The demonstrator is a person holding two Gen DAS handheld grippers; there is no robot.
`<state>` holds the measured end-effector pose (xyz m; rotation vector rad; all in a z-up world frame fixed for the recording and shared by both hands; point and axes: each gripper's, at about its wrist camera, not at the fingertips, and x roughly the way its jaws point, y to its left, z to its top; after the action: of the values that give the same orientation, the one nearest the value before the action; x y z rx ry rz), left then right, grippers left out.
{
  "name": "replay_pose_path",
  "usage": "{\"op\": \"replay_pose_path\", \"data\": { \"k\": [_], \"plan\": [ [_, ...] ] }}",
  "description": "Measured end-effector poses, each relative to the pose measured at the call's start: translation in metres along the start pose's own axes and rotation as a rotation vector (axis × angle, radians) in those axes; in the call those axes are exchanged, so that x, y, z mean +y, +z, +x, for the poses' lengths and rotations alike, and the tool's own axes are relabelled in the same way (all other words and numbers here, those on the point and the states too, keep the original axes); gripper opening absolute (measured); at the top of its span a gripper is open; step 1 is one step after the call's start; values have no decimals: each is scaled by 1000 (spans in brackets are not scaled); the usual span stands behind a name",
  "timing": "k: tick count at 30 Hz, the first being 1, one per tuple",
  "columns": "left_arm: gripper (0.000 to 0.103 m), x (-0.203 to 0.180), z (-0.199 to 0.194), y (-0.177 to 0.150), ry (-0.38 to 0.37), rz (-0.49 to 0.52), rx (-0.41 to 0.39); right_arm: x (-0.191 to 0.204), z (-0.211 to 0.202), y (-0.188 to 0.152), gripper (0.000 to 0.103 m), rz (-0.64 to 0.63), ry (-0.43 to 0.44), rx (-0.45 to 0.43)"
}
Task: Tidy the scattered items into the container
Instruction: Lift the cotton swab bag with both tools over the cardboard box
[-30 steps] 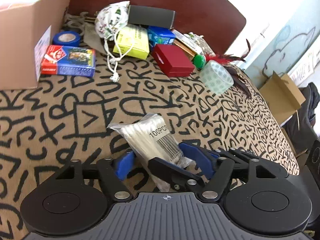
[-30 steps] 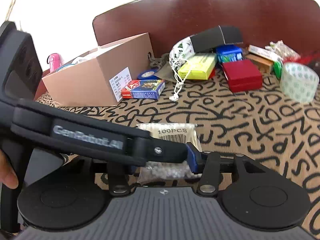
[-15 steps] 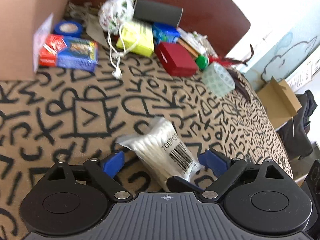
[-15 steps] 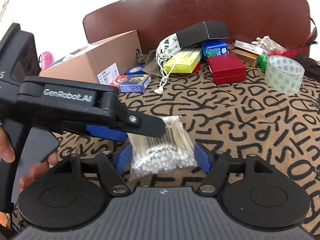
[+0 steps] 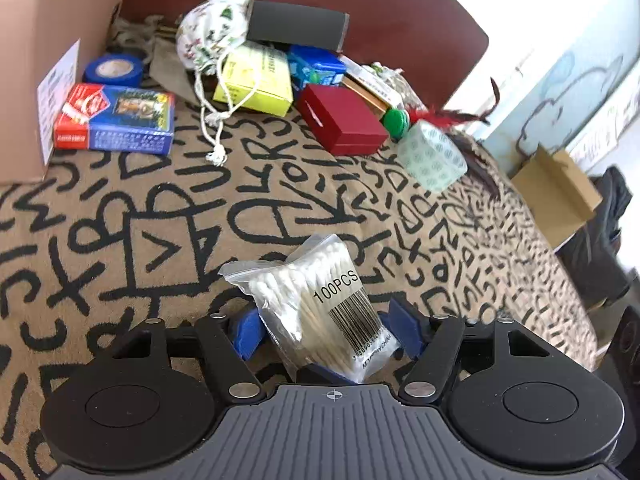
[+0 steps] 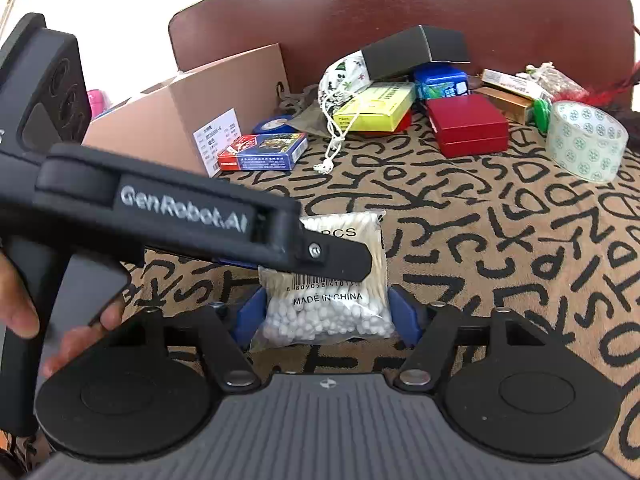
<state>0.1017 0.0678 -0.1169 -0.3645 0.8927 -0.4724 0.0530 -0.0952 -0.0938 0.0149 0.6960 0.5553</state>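
A bag of cotton swabs lies on the letter-patterned counter near its front edge, between the blue pads of both tongs at once. The left tongs bracket it from one side, pads touching or nearly touching the plastic; whether they press it is hard to tell. The right tongs flank the same bag, its long axis running away from them toward the back edge. The left tool's arm crosses over the bag in the right view. The box stands at the back left corner, nearer the left tongs. Half a second earlier the left pads stood wider apart and the right pads a little wider; both have since closed in on the bag.
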Motion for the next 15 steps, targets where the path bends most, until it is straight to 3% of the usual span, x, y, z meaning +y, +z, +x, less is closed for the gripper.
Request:
{"op": "replay_pose_path", "data": {
  "k": [5, 15],
  "plan": [
    [61, 5, -19, 2, -4, -39, -20, 12, -4, 13, 62, -22, 26, 15],
    [62, 18, -121, 26, 26, -53, -292, 81, -15, 79, 62, -234, 159, -125]
  ]
}}
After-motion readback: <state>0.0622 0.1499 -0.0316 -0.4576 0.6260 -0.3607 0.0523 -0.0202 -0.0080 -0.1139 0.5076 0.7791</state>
